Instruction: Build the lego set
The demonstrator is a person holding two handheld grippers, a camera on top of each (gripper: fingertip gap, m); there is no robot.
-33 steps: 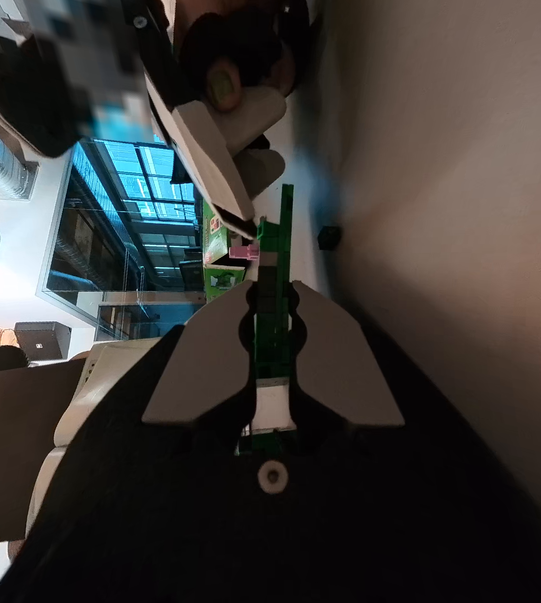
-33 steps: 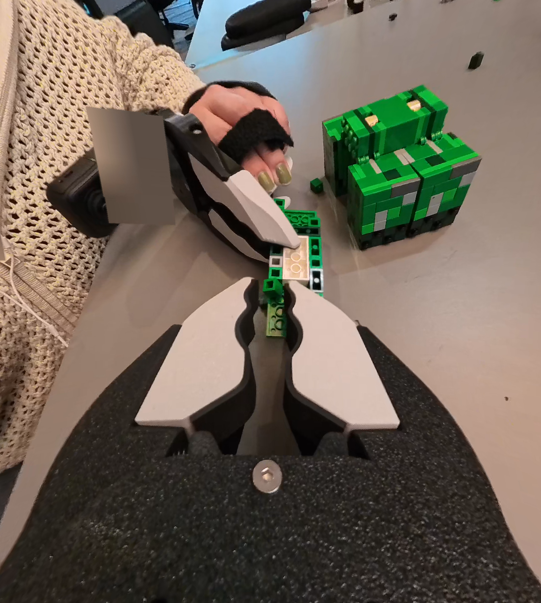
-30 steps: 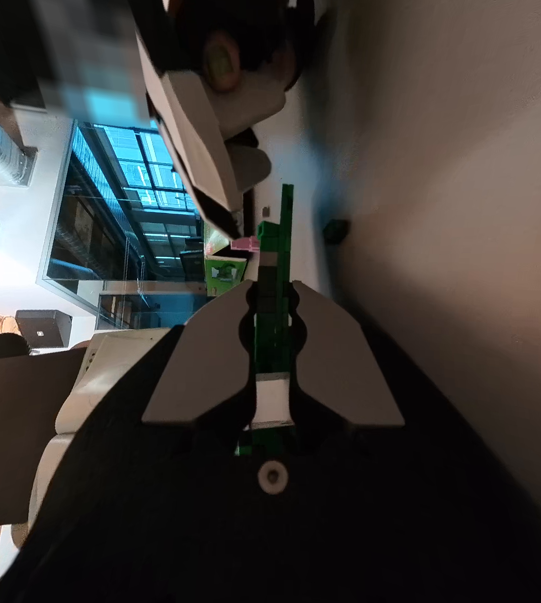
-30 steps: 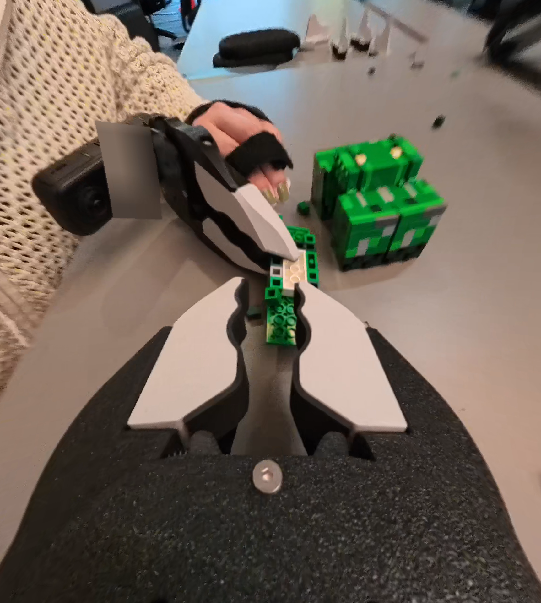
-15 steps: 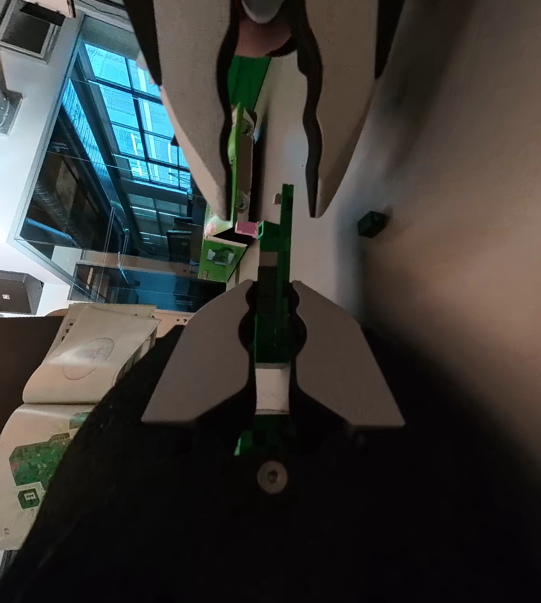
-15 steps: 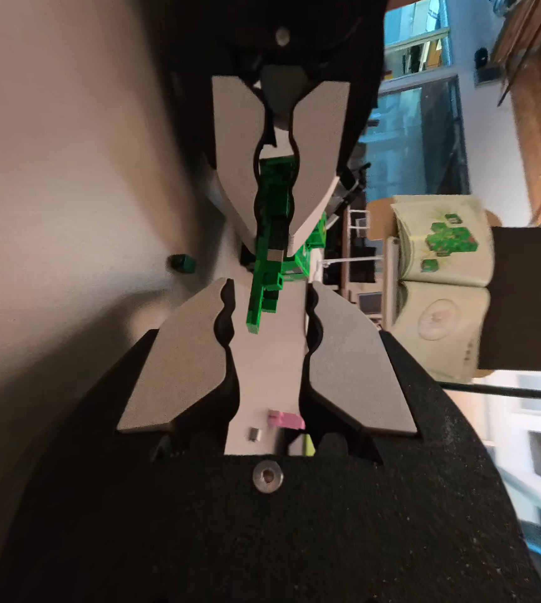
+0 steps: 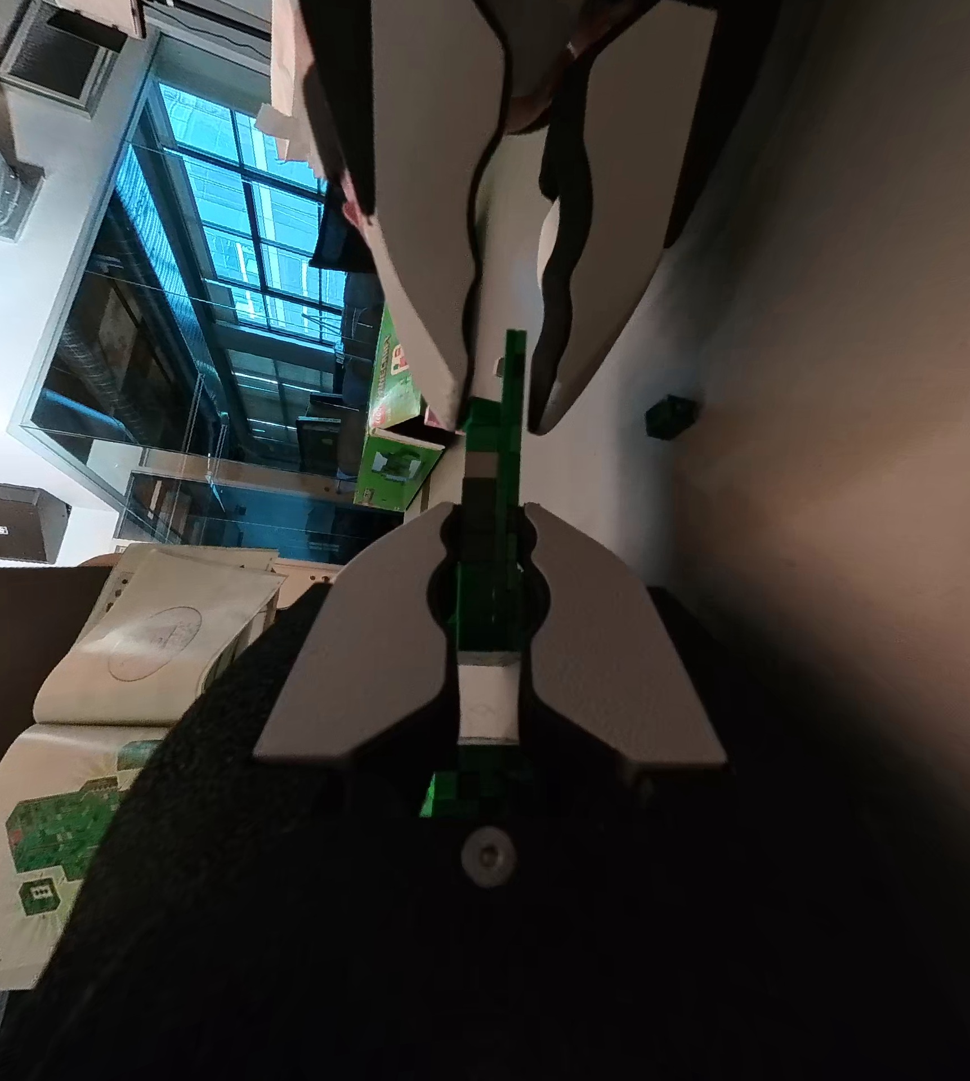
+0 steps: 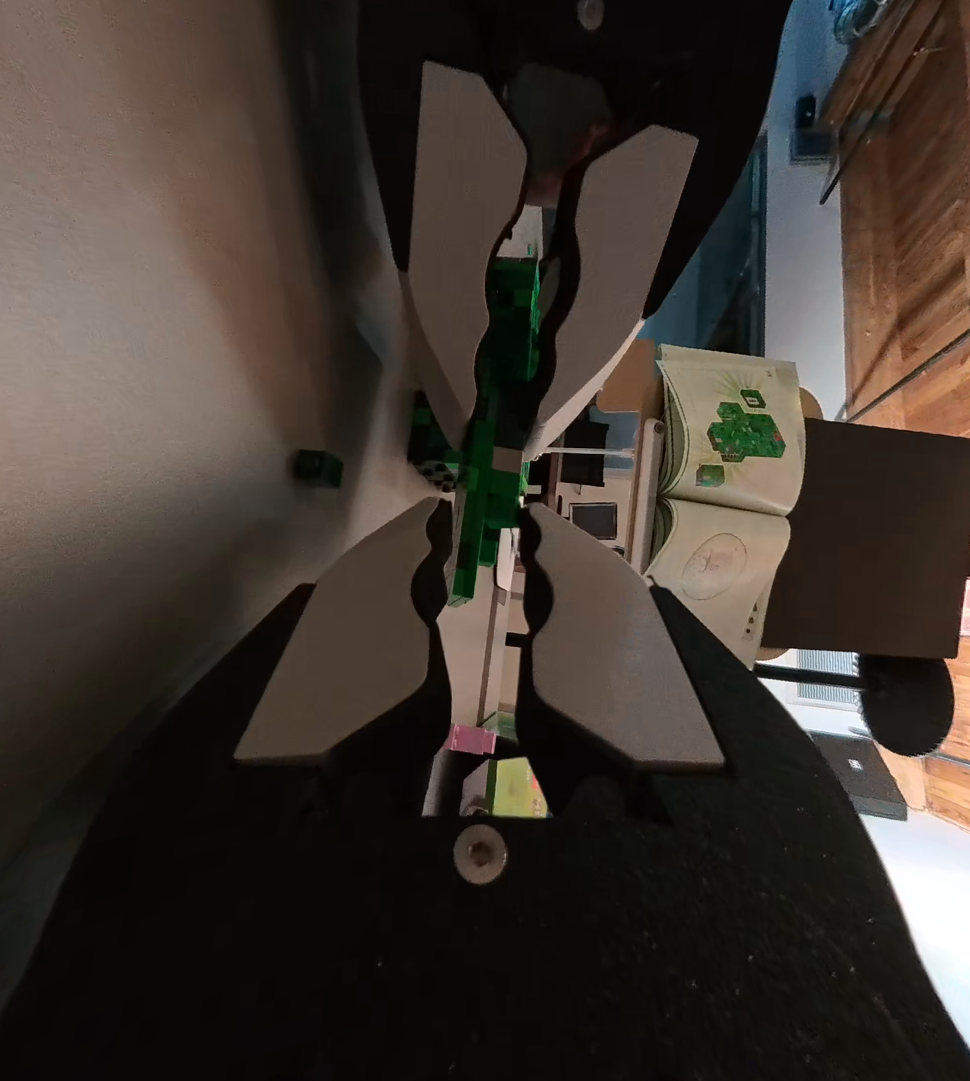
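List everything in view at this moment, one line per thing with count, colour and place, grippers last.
Lego panel: one, green with grey and white, held on edge.
Loose brick: one, dark green, on the table.
Table: one, grey.
Instruction booklet: one, open, cream pages with green pictures, propped up.
Box: one, green, behind the panel.
Pink brick: one, on the table.
Left gripper: shut on the panel.
Right gripper: open, fingers either side of the panel's far end.

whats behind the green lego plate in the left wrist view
Behind the plate: open right tongs straddling its far end, and a green box. The plate covers whatever lies directly behind it.
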